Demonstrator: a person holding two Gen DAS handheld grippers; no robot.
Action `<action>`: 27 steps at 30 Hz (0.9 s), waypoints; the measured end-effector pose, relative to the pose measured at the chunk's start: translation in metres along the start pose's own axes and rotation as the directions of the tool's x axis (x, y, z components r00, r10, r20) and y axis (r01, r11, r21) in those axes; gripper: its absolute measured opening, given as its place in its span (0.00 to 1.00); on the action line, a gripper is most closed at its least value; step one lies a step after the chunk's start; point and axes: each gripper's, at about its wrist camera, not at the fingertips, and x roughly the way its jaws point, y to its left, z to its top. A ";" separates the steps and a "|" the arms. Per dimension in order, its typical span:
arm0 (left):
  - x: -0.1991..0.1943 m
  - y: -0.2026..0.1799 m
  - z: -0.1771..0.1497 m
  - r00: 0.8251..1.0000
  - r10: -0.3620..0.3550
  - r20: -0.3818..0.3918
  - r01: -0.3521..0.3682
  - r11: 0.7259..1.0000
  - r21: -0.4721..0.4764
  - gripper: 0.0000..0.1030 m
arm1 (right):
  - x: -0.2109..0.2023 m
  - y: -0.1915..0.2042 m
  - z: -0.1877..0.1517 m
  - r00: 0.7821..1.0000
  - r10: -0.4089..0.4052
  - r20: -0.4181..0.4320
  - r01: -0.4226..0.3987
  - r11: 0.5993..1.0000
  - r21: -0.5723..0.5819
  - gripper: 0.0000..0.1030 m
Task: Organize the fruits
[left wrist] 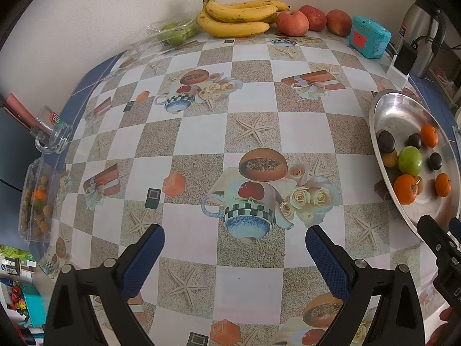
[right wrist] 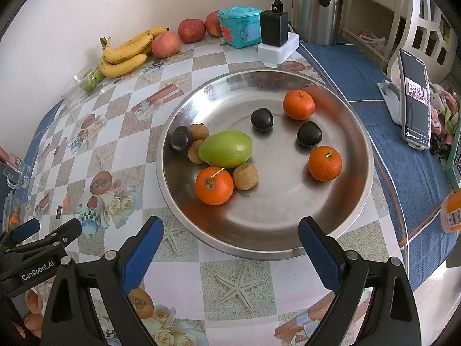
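Left gripper (left wrist: 234, 240): jaws wide apart, holding nothing, over bare counter (left wrist: 201, 132).
Right gripper (right wrist: 230, 236): spread wide, empty, at the near rim of the steel tray (right wrist: 259, 248).
Tray contents: three tangerines, three dark plums, a green mango (right wrist: 226, 149) (centre-left), small brown fruits.
Upper left of frame: bananas (right wrist: 126, 53), apples by the wall.

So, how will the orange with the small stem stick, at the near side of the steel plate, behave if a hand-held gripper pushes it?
The orange is round, so it would probably roll. The steel plate looks smooth, so it may slide too.
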 end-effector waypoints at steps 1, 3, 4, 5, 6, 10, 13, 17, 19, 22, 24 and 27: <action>0.000 0.000 0.000 1.000 0.000 0.000 0.000 1.000 0.000 0.97 | 0.000 0.000 0.000 1.000 0.000 0.000 0.000 1.000 0.000 0.92; 0.000 0.000 0.000 1.000 0.000 -0.001 0.000 1.000 0.000 0.97 | 0.000 0.000 0.000 1.000 0.000 0.000 0.000 1.000 0.000 0.92; 0.000 0.000 0.000 1.000 0.000 0.000 0.000 1.000 0.000 0.97 | 0.000 0.000 0.000 1.000 0.000 -0.001 0.000 1.000 0.000 0.92; 0.000 0.000 0.000 1.000 0.000 0.000 0.000 1.000 0.000 0.97 | 0.000 0.000 0.000 1.000 0.000 -0.002 0.000 1.000 -0.001 0.92; 0.000 0.000 0.000 1.000 0.000 0.000 0.000 1.000 0.000 0.97 | 0.000 0.000 0.000 1.000 0.000 -0.001 0.000 1.000 -0.001 0.92; 0.000 0.000 0.000 1.000 0.000 0.000 0.000 1.000 0.000 0.97 | 0.000 0.000 0.000 1.000 -0.001 -0.001 0.001 1.000 0.000 0.92; 0.000 0.000 0.000 1.000 0.000 -0.001 0.000 1.000 0.000 0.97 | 0.001 0.000 -0.001 1.000 -0.001 -0.003 0.001 1.000 -0.001 0.92; 0.000 0.000 0.000 1.000 -0.001 0.000 0.001 1.000 0.000 0.97 | 0.002 0.000 -0.002 1.000 -0.001 -0.005 0.001 1.000 -0.004 0.92; 0.000 0.000 0.000 1.000 -0.001 0.000 0.001 1.000 0.000 0.97 | 0.002 0.000 -0.001 1.000 -0.001 -0.006 0.001 1.000 -0.003 0.92; 0.000 0.000 0.000 1.000 -0.001 -0.001 0.001 1.000 0.000 0.97 | 0.001 0.001 0.000 1.000 -0.001 -0.006 0.001 1.000 -0.003 0.92; 0.000 0.000 0.000 1.000 -0.001 -0.001 0.001 1.000 -0.001 0.97 | 0.001 0.000 0.000 1.000 -0.001 -0.005 0.001 1.000 -0.003 0.92; 0.000 0.001 0.000 1.000 -0.002 0.000 0.002 1.000 0.001 0.97 | 0.001 0.000 0.000 1.000 -0.001 -0.006 0.001 1.000 -0.004 0.92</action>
